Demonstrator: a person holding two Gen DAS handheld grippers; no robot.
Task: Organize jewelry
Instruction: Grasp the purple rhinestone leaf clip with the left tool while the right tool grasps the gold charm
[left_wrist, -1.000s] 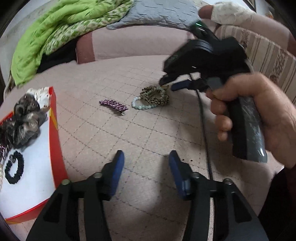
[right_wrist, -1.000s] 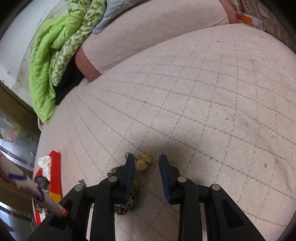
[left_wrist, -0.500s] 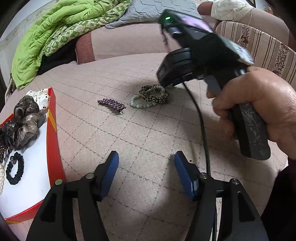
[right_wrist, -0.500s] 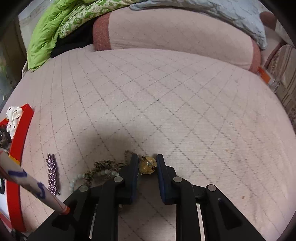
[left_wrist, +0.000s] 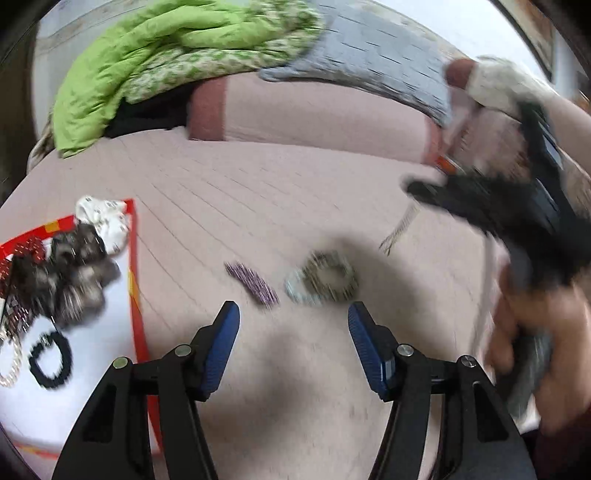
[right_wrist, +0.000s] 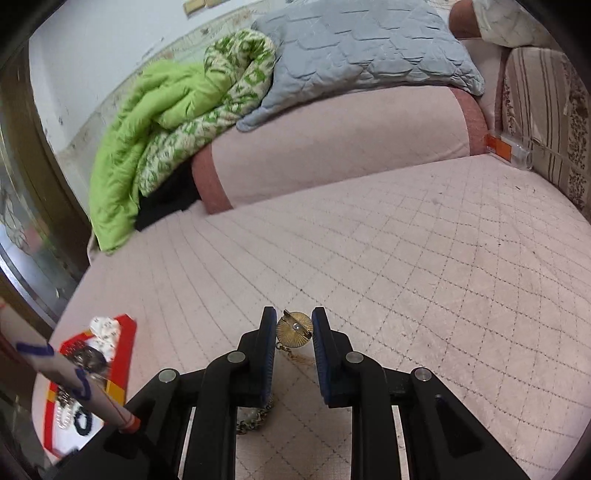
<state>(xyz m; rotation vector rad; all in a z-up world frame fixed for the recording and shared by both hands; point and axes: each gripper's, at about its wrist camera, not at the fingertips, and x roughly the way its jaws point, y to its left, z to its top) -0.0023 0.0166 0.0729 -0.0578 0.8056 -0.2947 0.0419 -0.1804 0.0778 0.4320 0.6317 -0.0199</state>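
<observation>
Jaws on the right gripper (right_wrist: 294, 328) have just closed in and now pinch a gold brooch (right_wrist: 294, 329) by its edges, while those of the left gripper (left_wrist: 293, 332) have just spread and stand about half open with nothing between them. Seen from the left wrist, the right gripper (left_wrist: 424, 192) sits at 2 o'clock, blurred, tilted down toward the bed (left_wrist: 258, 206), its handle wrapped in the person's right hand (left_wrist: 535, 332) at 4 o'clock. From it a thin chain (left_wrist: 400, 229) dangles clear of the bed. In the right wrist view the brooch is a small round fluted disc with a pale bead at its centre, and the chain (right_wrist: 258, 417) trails down from it between the fingers. On the bed just ahead of the left fingertips, at 12 o'clock, lie three loose pieces: one purple clip (left_wrist: 253, 282), one pale bead bracelet (left_wrist: 297, 291) and one leopard scrunchie (left_wrist: 330, 277), the last two touching. At 9 o'clock stands one red-rimmed tray (left_wrist: 133, 266) with a white floor, holding one black bead bracelet (left_wrist: 50, 363), one white scrunchie (left_wrist: 105, 218) and a dark heap of hair ties (left_wrist: 70, 273) too blurred to count. One green quilt (left_wrist: 155, 59) and one grey quilt (left_wrist: 369, 55) lie piled at 12 o'clock beyond.
</observation>
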